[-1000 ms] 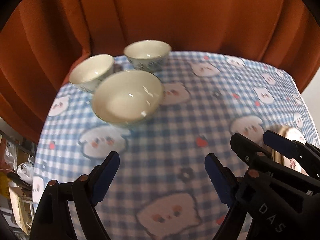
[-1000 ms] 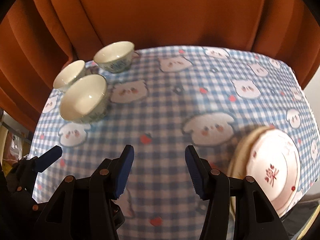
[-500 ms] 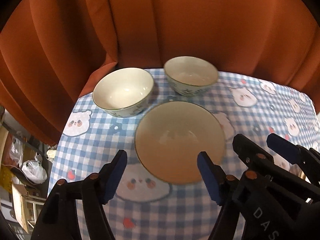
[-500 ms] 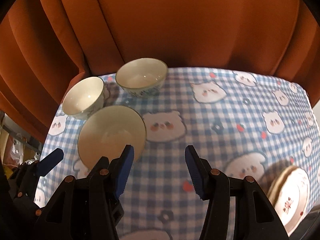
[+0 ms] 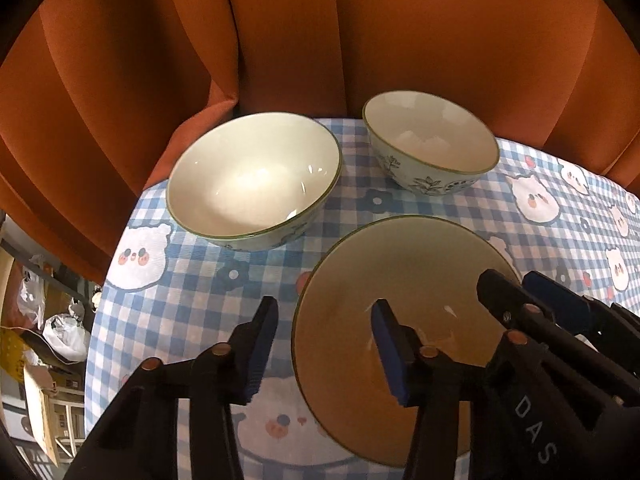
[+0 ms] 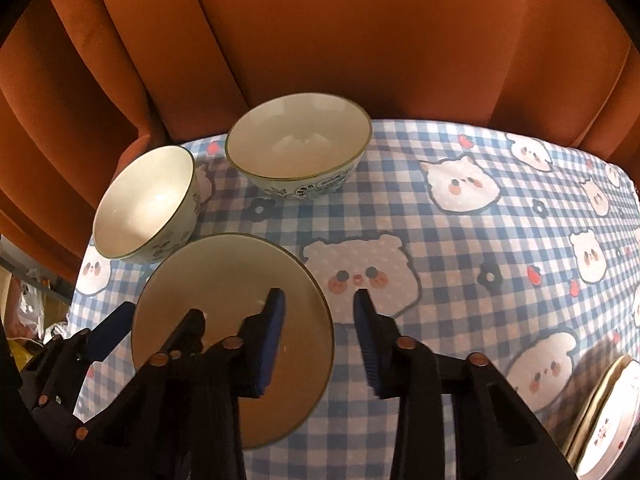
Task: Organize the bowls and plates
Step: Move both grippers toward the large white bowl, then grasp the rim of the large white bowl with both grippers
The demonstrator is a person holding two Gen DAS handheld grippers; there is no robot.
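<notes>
Three pale bowls with green rims stand on the checked tablecloth. The nearest bowl [image 5: 400, 264] [image 6: 224, 272] sits under both grippers. My left gripper [image 5: 320, 344] is open, its jaws straddling this bowl's left rim. My right gripper [image 6: 318, 336] is open, its jaws straddling the bowl's right rim. A second bowl [image 5: 252, 176] [image 6: 148, 204] stands at the back left. A third bowl [image 5: 432, 144] [image 6: 298, 152] with a blue leaf pattern stands at the back. A stack of plates [image 6: 604, 420] shows at the lower right of the right wrist view.
An orange curtain [image 5: 320, 32] hangs right behind the table. The table's left edge [image 5: 100, 300] drops off to floor clutter and boxes [image 5: 40, 360]. The tablecloth [image 6: 500, 240] stretches to the right of the bowls.
Both grippers have moved forward and down towards the bowls. The nearest bowl now lies between each gripper's jaws. The plates have slid to the edge of the right view.
</notes>
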